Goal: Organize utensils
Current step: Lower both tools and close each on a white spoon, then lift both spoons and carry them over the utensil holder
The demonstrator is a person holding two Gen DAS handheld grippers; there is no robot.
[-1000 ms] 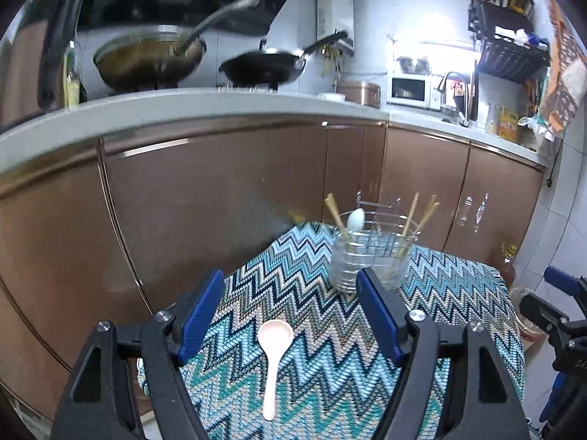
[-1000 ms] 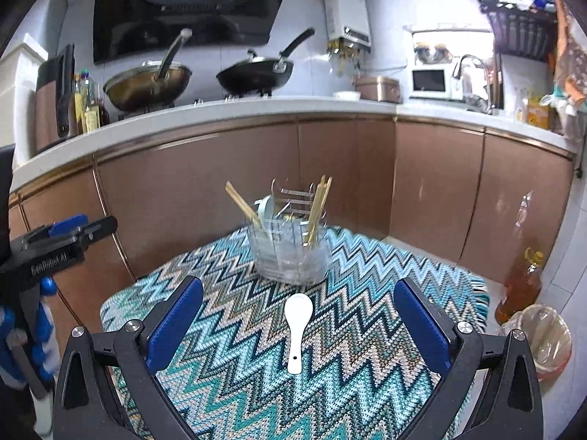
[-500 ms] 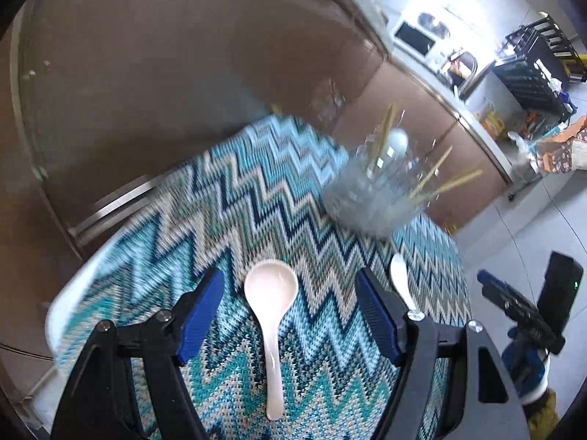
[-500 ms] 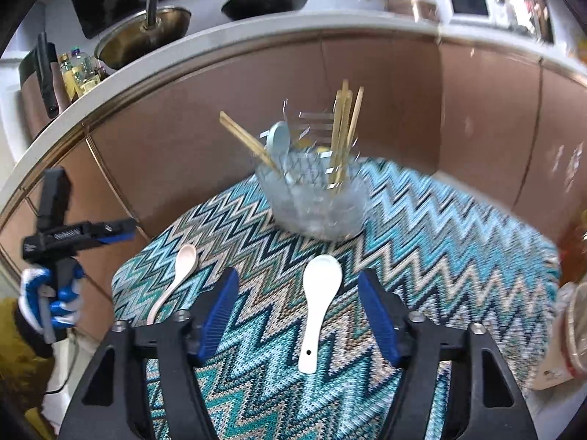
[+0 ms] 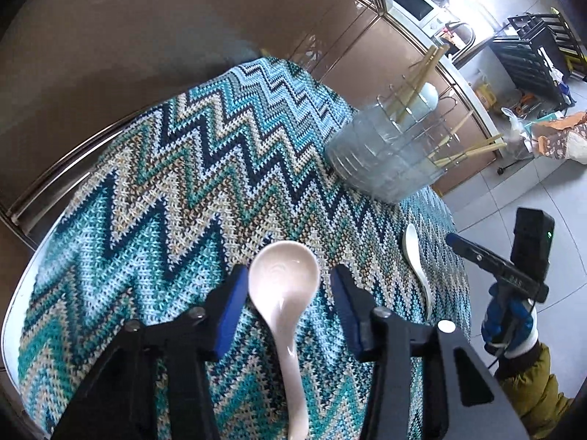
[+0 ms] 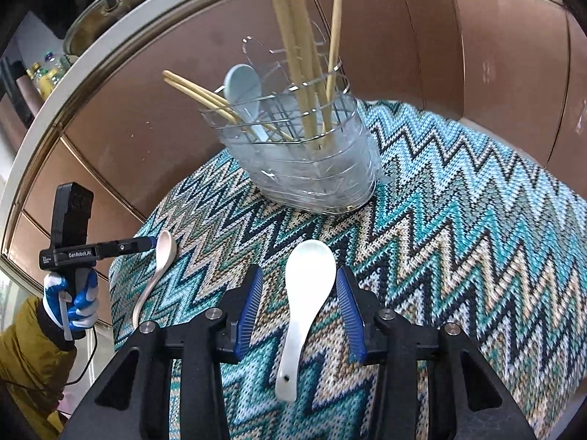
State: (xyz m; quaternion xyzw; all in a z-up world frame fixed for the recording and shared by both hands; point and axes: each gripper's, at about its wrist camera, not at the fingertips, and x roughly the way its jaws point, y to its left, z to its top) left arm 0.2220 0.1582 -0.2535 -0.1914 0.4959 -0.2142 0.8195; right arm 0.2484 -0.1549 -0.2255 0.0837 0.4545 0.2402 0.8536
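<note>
Left gripper (image 5: pixel 286 286): fingers apart, straddling the bowl of a pinkish-white spoon (image 5: pixel 282 293) lying on the zigzag cloth (image 5: pixel 176 168); left pad close to the bowl, contact cannot be told.

Right gripper (image 6: pixel 299 293): fingers apart either side of a white spoon (image 6: pixel 306 293), bowl pointing toward the clear utensil holder (image 6: pixel 304 168).

The holder stands on the cloth-covered worktop, holding wooden chopsticks (image 6: pixel 299 73) and a pale blue spoon (image 6: pixel 244 88).
</note>
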